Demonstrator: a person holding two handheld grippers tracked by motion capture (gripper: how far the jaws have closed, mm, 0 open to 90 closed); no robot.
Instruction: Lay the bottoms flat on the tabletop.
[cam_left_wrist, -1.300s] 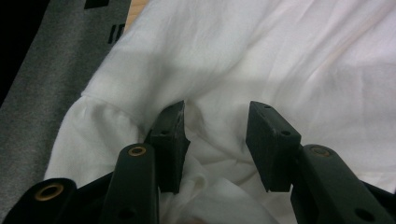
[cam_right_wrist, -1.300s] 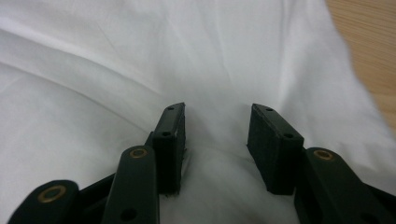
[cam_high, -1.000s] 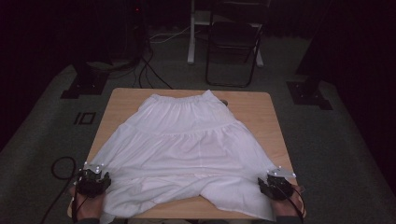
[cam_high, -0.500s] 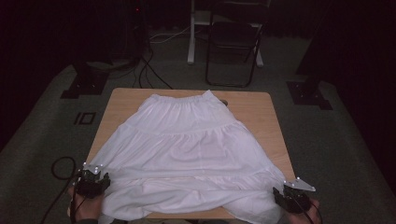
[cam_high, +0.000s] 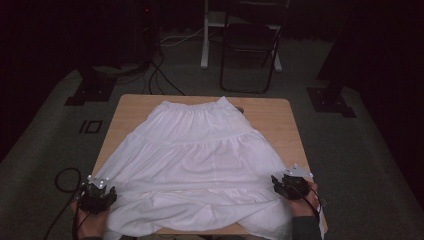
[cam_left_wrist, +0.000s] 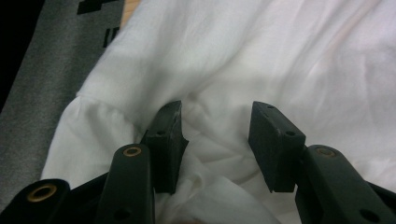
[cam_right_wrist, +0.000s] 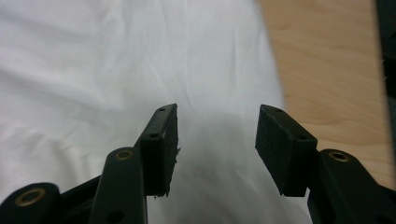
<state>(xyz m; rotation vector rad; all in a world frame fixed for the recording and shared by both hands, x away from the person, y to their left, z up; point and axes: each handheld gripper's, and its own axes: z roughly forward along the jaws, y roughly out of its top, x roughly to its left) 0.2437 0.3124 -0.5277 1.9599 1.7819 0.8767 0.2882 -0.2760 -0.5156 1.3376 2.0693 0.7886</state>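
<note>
White cotton skirt (cam_high: 200, 160) lies spread on the tabletop (cam_high: 277, 117), its hem being arranged. Left hand-held gripper (cam_left_wrist: 215, 140) stands half-open over bunched hem; right hand-held gripper (cam_right_wrist: 217, 144), jaws just widened and empty, likely needs to regrasp the hem corner.

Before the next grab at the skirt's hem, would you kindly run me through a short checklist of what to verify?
1. Right gripper free of cloth: ok; its jaws have just been opening, stand apart, with nothing pinched between them.
2. Left gripper free of cloth: ok; jaws apart over bunched fabric, pads not pressing on it.
3. White skirt spread flat: not ok; the near hem is folded and rumpled.
4. Skirt fully on the table: not ok; the hem hangs over the near edge.
5. Waistband straight at the far side: ok.
6. Both grippers level with the hem corners: ok in the high view.
</note>
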